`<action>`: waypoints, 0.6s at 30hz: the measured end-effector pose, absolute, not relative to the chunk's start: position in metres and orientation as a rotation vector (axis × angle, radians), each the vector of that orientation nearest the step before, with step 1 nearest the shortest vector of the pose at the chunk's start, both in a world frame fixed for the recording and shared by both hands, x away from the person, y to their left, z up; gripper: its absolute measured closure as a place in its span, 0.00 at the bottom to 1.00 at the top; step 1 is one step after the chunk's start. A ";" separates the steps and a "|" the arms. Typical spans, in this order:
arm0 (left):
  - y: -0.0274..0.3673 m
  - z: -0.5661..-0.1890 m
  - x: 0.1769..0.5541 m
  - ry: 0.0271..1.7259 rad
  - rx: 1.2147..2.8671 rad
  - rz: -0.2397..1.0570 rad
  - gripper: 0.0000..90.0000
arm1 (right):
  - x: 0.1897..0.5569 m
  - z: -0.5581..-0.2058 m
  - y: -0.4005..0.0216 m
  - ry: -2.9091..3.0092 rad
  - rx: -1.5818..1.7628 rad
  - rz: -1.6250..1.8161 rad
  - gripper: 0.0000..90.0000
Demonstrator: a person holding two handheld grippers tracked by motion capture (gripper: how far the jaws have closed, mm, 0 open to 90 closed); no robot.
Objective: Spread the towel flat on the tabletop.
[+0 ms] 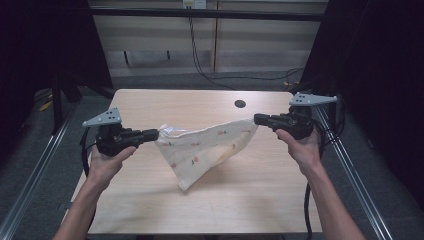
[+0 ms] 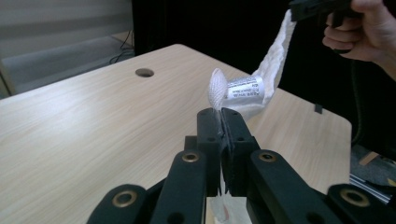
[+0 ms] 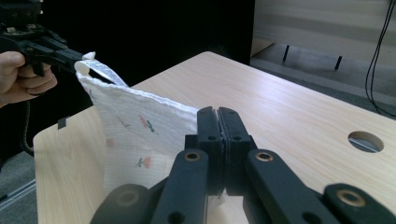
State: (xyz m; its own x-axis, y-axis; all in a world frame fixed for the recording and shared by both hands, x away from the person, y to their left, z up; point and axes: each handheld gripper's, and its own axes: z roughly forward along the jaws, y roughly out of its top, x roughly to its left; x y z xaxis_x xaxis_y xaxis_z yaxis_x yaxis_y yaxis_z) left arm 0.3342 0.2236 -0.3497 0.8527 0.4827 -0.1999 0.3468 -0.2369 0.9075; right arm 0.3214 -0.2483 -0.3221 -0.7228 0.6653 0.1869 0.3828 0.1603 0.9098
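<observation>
The cloth (image 1: 205,147), cream with small printed motifs, hangs stretched between the two grippers above the middle of the desk (image 1: 150,210). Its top edge is the long axis, running across the desk from the left edge side to the right edge side and rising slightly toward the right. From that edge the cloth narrows to a single corner pointing down toward the near edge, its tip at or just above the desk surface; contact cannot be confirmed.

The left gripper (image 1: 152,133) has its jaws fully closed on the cloth's left upper corner; the left gripper view shows fabric pinched between the jaws, with a white care label (image 2: 245,87) just beyond. The right gripper (image 1: 259,119) is likewise closed tight on the right upper corner, as its own view shows.

Both grippers point inward, toward each other. A round cable hole (image 1: 240,103) lies near the far edge, behind the cloth.
</observation>
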 end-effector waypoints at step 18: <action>0.227 -0.307 0.312 0.542 1.821 0.199 0.97 | 0.297 -0.286 -0.256 2.146 0.919 1.657 0.99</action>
State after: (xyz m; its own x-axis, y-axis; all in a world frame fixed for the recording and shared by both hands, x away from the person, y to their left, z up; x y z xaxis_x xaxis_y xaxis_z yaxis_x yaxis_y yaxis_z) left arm 0.3125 0.2272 -0.3069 0.8780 0.4592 -0.1351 0.2623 -0.2255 0.9383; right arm 0.2969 -0.2558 -0.2859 -0.7593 0.6313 0.1579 0.3126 0.1410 0.9394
